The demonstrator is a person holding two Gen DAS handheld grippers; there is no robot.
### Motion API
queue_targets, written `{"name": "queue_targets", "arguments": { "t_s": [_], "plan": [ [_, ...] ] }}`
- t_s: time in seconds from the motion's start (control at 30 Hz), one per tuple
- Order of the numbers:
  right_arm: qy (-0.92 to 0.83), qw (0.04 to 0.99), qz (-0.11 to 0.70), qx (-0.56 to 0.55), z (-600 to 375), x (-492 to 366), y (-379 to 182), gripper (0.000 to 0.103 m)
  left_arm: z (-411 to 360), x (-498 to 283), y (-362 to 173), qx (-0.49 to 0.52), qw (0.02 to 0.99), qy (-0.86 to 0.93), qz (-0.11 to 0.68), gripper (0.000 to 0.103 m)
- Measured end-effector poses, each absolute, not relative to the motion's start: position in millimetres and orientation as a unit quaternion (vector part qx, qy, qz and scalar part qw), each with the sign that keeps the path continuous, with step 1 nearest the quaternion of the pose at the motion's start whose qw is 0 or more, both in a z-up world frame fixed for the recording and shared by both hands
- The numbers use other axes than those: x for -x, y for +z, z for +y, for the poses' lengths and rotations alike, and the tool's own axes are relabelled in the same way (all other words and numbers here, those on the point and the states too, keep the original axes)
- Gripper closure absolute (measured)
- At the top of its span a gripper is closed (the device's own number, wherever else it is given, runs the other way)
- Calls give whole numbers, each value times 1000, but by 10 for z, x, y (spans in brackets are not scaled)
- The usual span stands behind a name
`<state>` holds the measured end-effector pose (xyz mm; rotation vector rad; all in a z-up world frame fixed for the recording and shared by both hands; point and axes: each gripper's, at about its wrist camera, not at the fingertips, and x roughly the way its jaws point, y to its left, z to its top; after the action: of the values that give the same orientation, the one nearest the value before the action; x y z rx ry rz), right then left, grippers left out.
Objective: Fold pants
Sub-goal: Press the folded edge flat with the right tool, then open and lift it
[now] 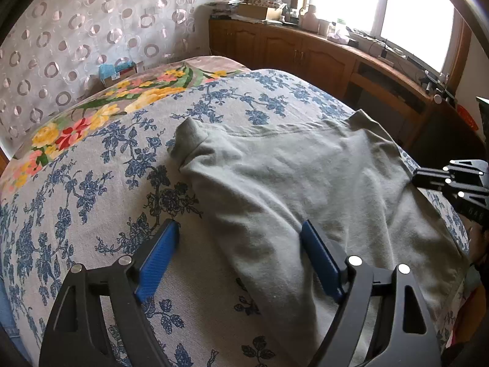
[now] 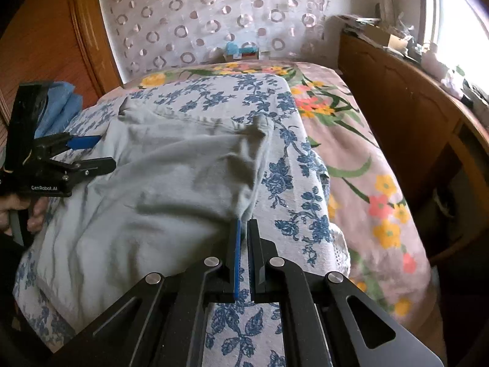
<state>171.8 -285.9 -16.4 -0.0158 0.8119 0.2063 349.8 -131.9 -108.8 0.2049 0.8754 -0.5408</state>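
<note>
- One pair of grey-green pants (image 1: 305, 177) lies spread on a bed's blue-flowered cover (image 1: 91, 189), beside one second cover with yellow and red flowers (image 2: 366, 165).
- Two grippers frame the pants; the left gripper's body reads "GenRobot.AI".
- The left gripper (image 1: 241, 229), angled downward, stands wide open over the pants' left edge, gripping nothing.
- The right gripper (image 2: 244, 223), also angled down, is pinched closed on the pants' right edge.

We lose the pants (image 1: 305, 183) under the lower frame edge; clutter on the wooden cabinet (image 1: 305, 52) is too small to identify.
</note>
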Motion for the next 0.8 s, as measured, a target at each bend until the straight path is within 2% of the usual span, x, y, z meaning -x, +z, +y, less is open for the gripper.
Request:
{"name": "queue_targets", "arguments": {
  "t_s": [0.07,0.13,0.17,0.57,0.8],
  "plan": [
    [101,918,384,-2,-2862,-1704,-107,99,-1318,-3499,-1089,-98,865,-258,418,20],
    [99,923,372,-1,-2856,-1730,-53,88,-1319,-3500,-1088,-98,866,-258,418,20],
    [94,925,368,4,-2841,-1769,-38,86,-1318,-3501,-1088,-98,866,-258,418,20],
    [56,921,383,52,-2616,-2519,-120,83,-1317,-3507,-1092,-98,866,-258,418,20],
    [47,918,392,40,-2611,-2661,-153,81,-1320,-3510,-1091,-98,866,-258,418,20]
  ]
}}
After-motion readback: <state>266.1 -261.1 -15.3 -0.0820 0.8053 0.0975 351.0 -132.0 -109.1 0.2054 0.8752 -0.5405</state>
